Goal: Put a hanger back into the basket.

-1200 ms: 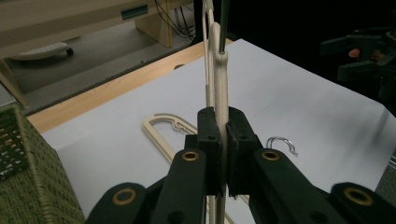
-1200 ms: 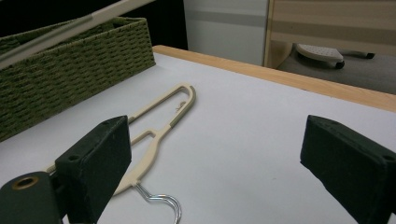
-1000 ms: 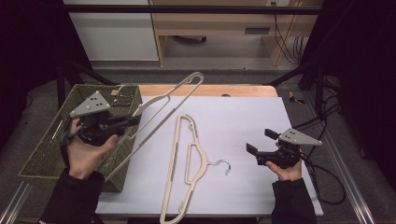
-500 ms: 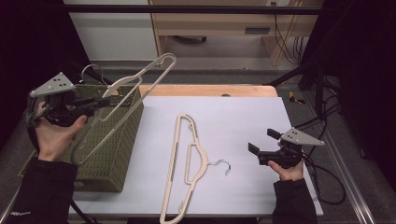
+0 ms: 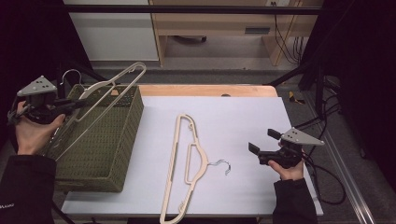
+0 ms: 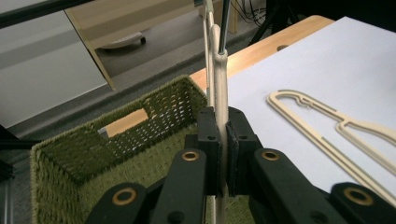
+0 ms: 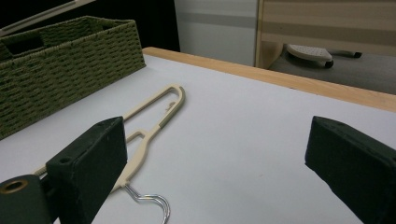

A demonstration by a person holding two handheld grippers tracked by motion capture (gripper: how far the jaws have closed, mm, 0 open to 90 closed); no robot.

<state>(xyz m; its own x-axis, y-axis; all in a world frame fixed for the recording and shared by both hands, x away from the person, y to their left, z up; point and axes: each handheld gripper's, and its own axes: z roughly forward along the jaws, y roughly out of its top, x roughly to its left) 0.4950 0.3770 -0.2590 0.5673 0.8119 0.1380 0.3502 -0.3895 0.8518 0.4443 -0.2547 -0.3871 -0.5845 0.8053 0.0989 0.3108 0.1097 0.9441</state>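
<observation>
The left hand-held gripper is clamping shut on a thin, stiff, light hanger at its bar, holding it over the basket just below, while the right hand-held gripper is gaping empty.

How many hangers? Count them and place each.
2. One hanger is clamped in the left gripper over the green basket; the other hanger lies flat on the white table.

The held hanger runs off the left gripper view's top edge, its hook unseen there.
</observation>
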